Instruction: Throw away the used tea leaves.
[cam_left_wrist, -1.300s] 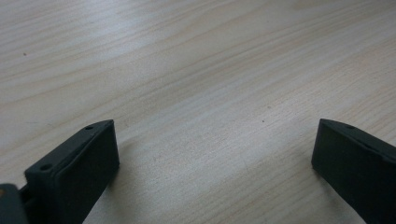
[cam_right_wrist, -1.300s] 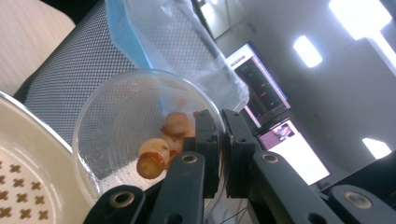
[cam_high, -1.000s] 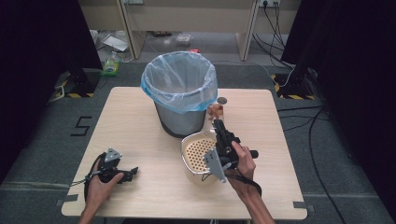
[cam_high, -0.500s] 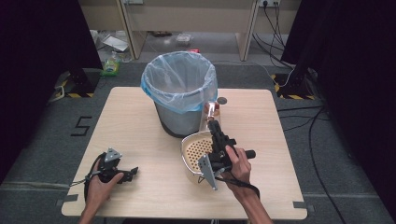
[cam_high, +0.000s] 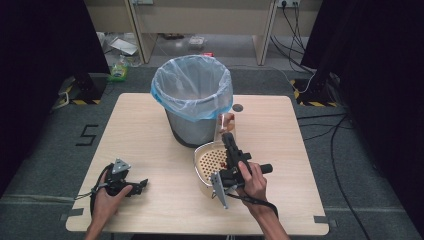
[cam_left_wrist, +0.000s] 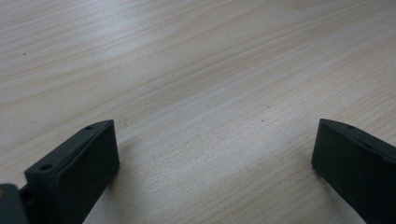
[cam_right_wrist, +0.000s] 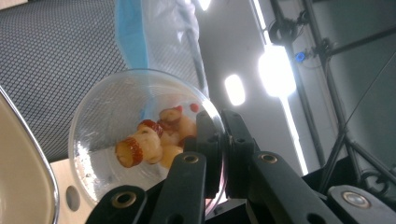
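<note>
High view: right gripper (cam_high: 226, 129) raised since a second ago, clear plastic cup (cam_high: 227, 121) now tipped beside the mesh bin (cam_high: 192, 102) with its blue liner; perforated cream bowl (cam_high: 210, 161) below; left gripper (cam_high: 142, 183) unmoved on the wooden surface (cam_high: 150, 140).

Left gripper view: fingers (cam_left_wrist: 79, 172) wide, pale woodgrain between.

Right gripper view: fingers (cam_right_wrist: 208, 154) clamped on the cup's thin rim, round fruit pieces (cam_right_wrist: 154, 137) inside.

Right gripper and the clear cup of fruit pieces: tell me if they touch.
Touching. In the right gripper view, the right gripper is shut on the rim of the clear cup, one jaw inside the wall and one outside.
</note>
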